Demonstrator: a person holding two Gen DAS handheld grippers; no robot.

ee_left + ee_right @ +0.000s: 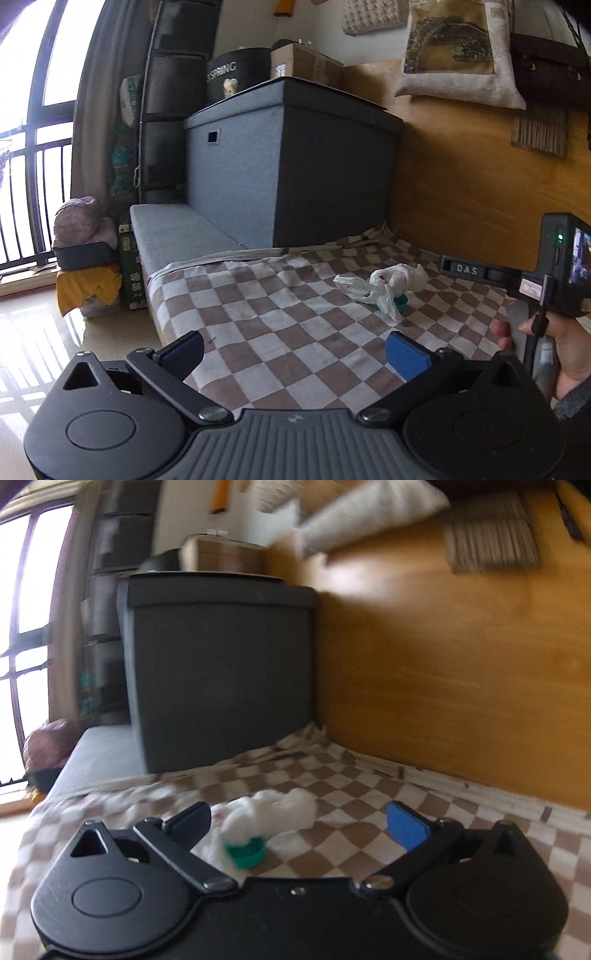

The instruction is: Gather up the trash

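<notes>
While both the left tool [295,352] and right tool [299,823] gape empty, the bag [273,812] and cap [245,853] lie on the bed [369,834], where a hasty pinch could snag the blanket or flick the cap away.

The blanket [280,325] is showing brown and white squares like a checkerboard. The crumpled plastic bag [395,280] is looking white. The little cap [245,853] is showing green. The big box [280,166] is looking grey, the wall [461,177] orange-brown.
</notes>
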